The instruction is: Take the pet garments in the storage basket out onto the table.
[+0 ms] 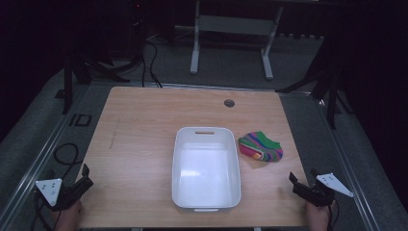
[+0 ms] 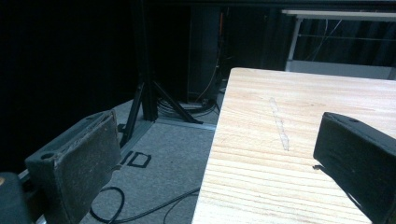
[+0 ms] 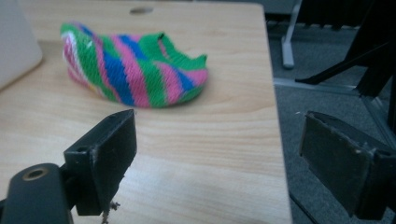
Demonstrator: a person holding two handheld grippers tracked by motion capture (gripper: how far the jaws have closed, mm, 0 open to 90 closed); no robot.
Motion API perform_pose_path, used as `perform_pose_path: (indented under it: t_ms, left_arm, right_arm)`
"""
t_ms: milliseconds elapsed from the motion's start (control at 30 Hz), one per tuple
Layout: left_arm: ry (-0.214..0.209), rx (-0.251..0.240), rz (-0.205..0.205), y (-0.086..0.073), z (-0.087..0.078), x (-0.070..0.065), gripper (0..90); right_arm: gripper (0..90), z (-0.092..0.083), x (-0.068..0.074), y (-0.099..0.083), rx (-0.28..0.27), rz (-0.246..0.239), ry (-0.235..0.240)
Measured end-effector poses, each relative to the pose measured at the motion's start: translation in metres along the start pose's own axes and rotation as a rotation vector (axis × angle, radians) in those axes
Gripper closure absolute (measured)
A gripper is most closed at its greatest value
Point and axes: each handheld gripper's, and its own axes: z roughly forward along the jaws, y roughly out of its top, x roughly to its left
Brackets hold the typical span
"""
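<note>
The striped green, pink and blue knitted sock [image 1: 261,147] lies at eleven o'clock from the nearer right gripper [image 1: 302,185], jaws apart, empty.

- A light wooden rectangular bench [image 1: 139,144] carries two things.
- A white rectangular plastic tub [image 1: 179,159] sits near the middle, toward the front edge.
- A striped green, pink and blue knitted sock [image 1: 261,147] lies just beside the tub's right side.

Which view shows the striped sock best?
The right gripper view: the striped sock is close, its knit and colour bands clear. The high view shows it small, right of the white bin. The left gripper view faces the table's far-left corner.
</note>
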Motion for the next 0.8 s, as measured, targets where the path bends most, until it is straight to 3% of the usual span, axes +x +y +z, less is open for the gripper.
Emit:
perform_pose_path:
  t_ms: [333, 500, 800]
  left_arm:
    - [-0.001, -0.003, -0.002, -0.0001, -0.0001, -0.0001, 1.2]
    - [0.001, -0.003, -0.003, -0.0001, -0.0002, 0.0001, 1.2]
    - [0.003, -0.004, -0.003, -0.0002, -0.0005, 0.0000, 1.2]
  right_arm:
    - [12.3, -0.0075, -0.0054, -0.0039, -0.086, 0.051, -0.062]
    - [12.3, -0.0071, -0.0057, -0.0046, -0.084, 0.060, -0.098]
    - [12.6, -0.0063, -0.0083, -0.0044, -0.079, 0.087, -0.117]
